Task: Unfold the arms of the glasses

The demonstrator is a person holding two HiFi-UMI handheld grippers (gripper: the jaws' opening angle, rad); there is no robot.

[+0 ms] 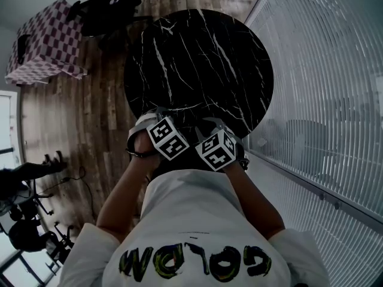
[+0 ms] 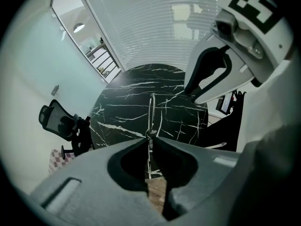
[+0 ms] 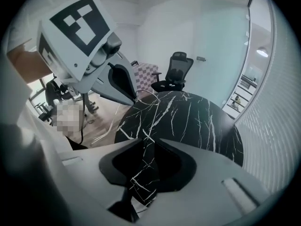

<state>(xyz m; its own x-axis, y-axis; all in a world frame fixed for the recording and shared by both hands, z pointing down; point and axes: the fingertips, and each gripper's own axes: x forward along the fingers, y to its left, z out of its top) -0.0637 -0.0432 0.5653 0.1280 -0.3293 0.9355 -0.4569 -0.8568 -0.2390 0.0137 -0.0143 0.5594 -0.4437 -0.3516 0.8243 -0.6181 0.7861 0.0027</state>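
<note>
So the glasses (image 2: 151, 117) are a thin wire pair, and they're sitting pinched in the left gripper (image 2: 150, 141). In the left gripper view its jaws are squeezing together on a skinny bit of the frame, with the rest of the wire sticking up past the tips against the dark tabletop. I honestly can't tell which part of the frame that is, or whether the arms are folded, it's just too thin. The right gripper (image 3: 150, 142) is hanging right beside the left one. Its jaws are standing a little apart and aren't gripping anything; in its own view only the marble is showing through the narrow gap. From the head view both grippers are crowding together at the near edge of the round black marble table (image 1: 197, 58), marker cubes almost touching. They're right in front of the person's white shirt (image 1: 197, 220), and the glasses are getting hidden under them there. Can't say if the glasses are touching the table or hovering over it. Further out, a wood floor (image 1: 102, 100) is running round the table, a checkered cloth (image 1: 45, 40) is lying over something off to the left, a black office chair (image 3: 175, 72) is standing beyond the table, and slatted blinds (image 1: 323, 70) are filling the right side.
</note>
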